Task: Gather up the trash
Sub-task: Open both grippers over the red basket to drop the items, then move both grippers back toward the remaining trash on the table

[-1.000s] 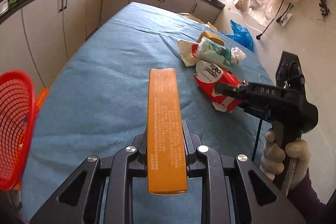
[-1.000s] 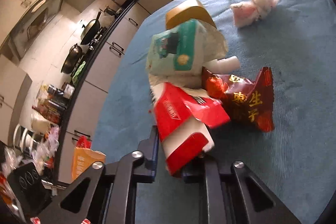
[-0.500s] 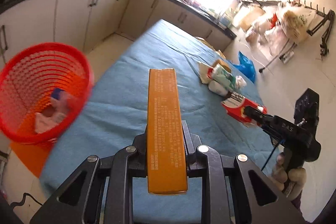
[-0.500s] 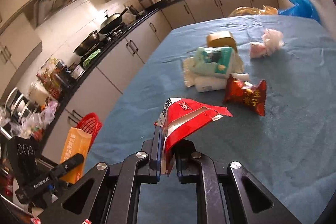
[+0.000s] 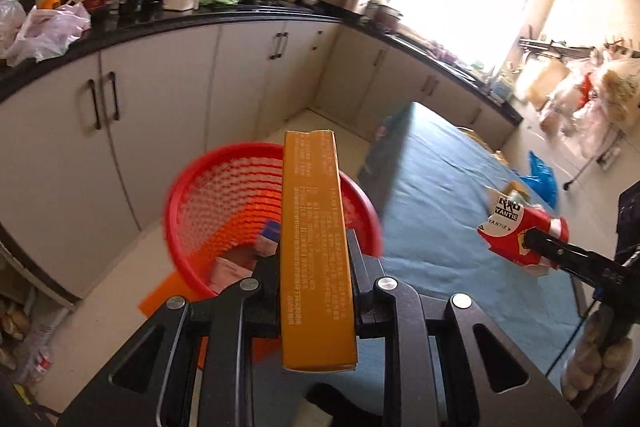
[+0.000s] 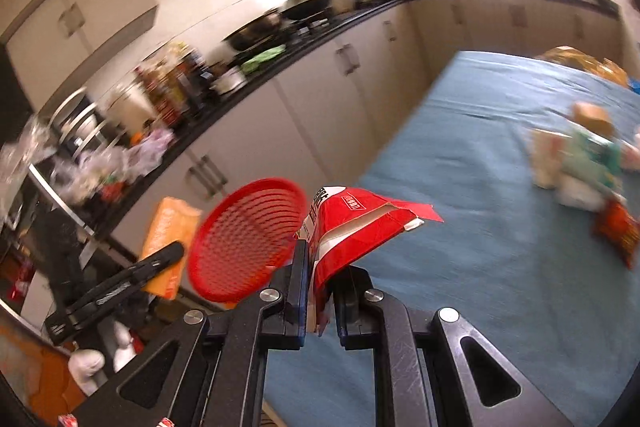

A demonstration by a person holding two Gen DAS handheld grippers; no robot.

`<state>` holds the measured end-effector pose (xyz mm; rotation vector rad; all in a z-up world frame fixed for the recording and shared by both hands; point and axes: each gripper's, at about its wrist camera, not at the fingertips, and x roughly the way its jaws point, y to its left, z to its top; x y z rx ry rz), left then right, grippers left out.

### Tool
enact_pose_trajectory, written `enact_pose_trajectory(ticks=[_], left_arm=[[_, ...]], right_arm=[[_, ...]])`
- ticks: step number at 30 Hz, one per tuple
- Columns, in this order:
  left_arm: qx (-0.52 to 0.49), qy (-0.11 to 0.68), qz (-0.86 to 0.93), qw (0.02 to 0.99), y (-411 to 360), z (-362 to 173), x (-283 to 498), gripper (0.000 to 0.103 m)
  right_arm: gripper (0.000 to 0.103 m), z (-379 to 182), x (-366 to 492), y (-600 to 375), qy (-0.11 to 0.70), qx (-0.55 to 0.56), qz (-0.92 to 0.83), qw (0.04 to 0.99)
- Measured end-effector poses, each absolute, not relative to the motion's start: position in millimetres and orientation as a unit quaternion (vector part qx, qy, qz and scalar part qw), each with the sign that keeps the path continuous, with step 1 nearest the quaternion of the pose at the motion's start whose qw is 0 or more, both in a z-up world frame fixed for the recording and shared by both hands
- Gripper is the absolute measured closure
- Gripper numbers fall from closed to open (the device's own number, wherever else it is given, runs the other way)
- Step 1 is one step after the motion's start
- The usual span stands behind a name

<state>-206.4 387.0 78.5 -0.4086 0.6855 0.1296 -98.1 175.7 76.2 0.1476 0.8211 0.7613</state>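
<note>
Orange box [image 5: 316,247] clamped in left hand-held gripper [image 5: 314,267], above red basket [image 5: 224,203]

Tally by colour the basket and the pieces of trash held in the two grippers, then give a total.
Red: 2, the basket and the torn carton in the right gripper.
Orange: 1, the long box in the left gripper.
Total: 3.
</note>
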Motion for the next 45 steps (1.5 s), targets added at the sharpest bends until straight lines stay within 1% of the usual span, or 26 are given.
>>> enact_pose_trajectory(ticks=[6, 8, 9, 10, 11, 12, 17, 19, 21, 22, 24, 26, 29, 34, 39, 45], left_arm=[[-0.204, 0.330, 0.072, 0.919, 410, 77, -187, 0.081], [-0.206, 0.328, 0.088, 0.918, 418, 75, -185, 0.079], [-0.201, 0.325, 0.100, 0.919, 419, 76, -185, 0.070], [-0.199, 0.322, 0.104, 0.920, 420, 77, -186, 0.057], [-0.199, 0.317, 0.106, 0.921, 421, 77, -187, 0.050], [-0.199, 0.310, 0.107, 0.923, 422, 78, -189, 0.042], [-0.193, 0.314, 0.109, 0.923, 421, 76, -192, 0.040], [-0.191, 0.318, 0.109, 0.922, 419, 72, -193, 0.038], [-0.193, 0.322, 0.107, 0.921, 416, 70, -193, 0.036], [-0.194, 0.324, 0.105, 0.920, 414, 69, -193, 0.034], [-0.193, 0.330, 0.099, 0.919, 408, 67, -193, 0.033], [-0.191, 0.336, 0.093, 0.918, 401, 67, -193, 0.033], [-0.190, 0.337, 0.083, 0.919, 392, 68, -197, 0.031], [-0.198, 0.329, 0.087, 0.919, 391, 73, -206, 0.030], [-0.206, 0.327, 0.106, 0.916, 394, 76, -216, 0.030], [-0.194, 0.334, 0.103, 0.917, 379, 79, -217, 0.029]], right_arm=[[0.090, 63, -84, 251, 0.406, 0.052, 0.394, 0.823], [0.087, 56, -78, 271, 0.409, 0.057, 0.398, 0.820], [0.083, 54, -74, 276, 0.413, 0.062, 0.399, 0.816], [0.069, 50, -69, 282, 0.421, 0.067, 0.399, 0.812], [0.060, 47, -66, 284, 0.425, 0.073, 0.396, 0.811], [0.059, 45, -65, 284, 0.426, 0.077, 0.392, 0.812], [0.058, 41, -63, 274, 0.430, 0.064, 0.378, 0.817], [0.058, 40, -65, 264, 0.429, 0.058, 0.371, 0.822], [0.054, 40, -69, 255, 0.424, 0.048, 0.358, 0.830], [0.051, 40, -70, 249, 0.421, 0.044, 0.353, 0.835], [0.047, 40, -74, 239, 0.410, 0.039, 0.344, 0.844], [0.039, 42, -80, 229, 0.391, 0.033, 0.336, 0.856], [0.032, 45, -87, 214, 0.369, 0.028, 0.325, 0.871], [0.032, 44, -93, 193, 0.382, 0.041, 0.325, 0.864], [0.032, 44, -102, 177, 0.378, 0.036, 0.314, 0.870], [0.032, 44, -104, 147, 0.382, 0.057, 0.300, 0.873]])
